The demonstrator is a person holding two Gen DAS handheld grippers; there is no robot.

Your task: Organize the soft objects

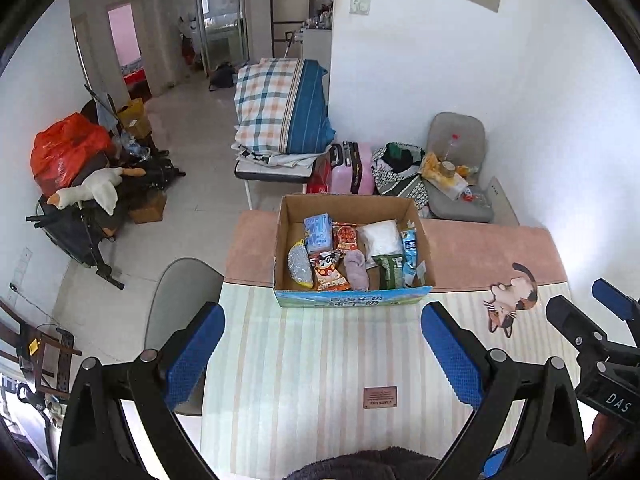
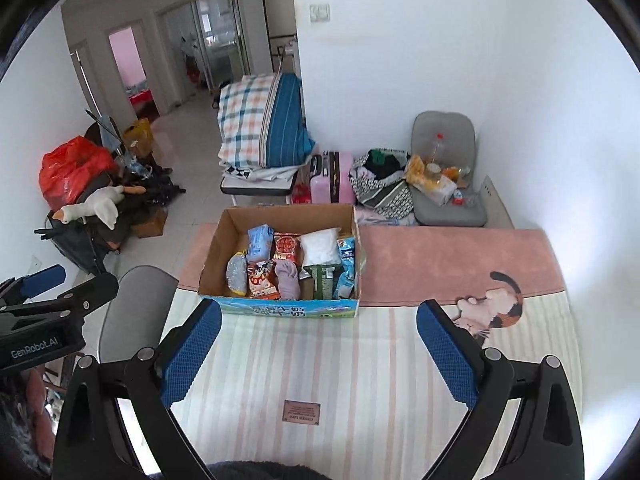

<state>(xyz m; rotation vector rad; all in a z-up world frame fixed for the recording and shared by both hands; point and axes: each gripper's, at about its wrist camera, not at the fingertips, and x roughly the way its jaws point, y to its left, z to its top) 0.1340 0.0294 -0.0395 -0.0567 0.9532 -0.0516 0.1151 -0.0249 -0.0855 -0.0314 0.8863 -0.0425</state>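
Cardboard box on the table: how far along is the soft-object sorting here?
Looks done: the cardboard box holds a purple sock, snack packets and a white pouch. In hand: nothing; left claw and right claw are open, empty. Left: nothing loose shows on the cat mat.

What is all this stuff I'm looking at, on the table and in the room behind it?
Cardboard box: 1, brown with blue printed front, open, on the table.
Soft items in the box: several, mixed colours, including a lilac sock and a white bag.
Table mat: 1, pale stripes with pink band and a cat picture.
Plaid bedding bundle: 1, blue and orange check, behind the table.
Pink suitcase: 1, on the floor behind the box.
Goose plush: 1, white, far left.
Red plastic bag: 1, far left.
Grey chair: 1, by the wall.
Left claw: blue pads, open, empty.
Right claw: blue pads, open, empty.
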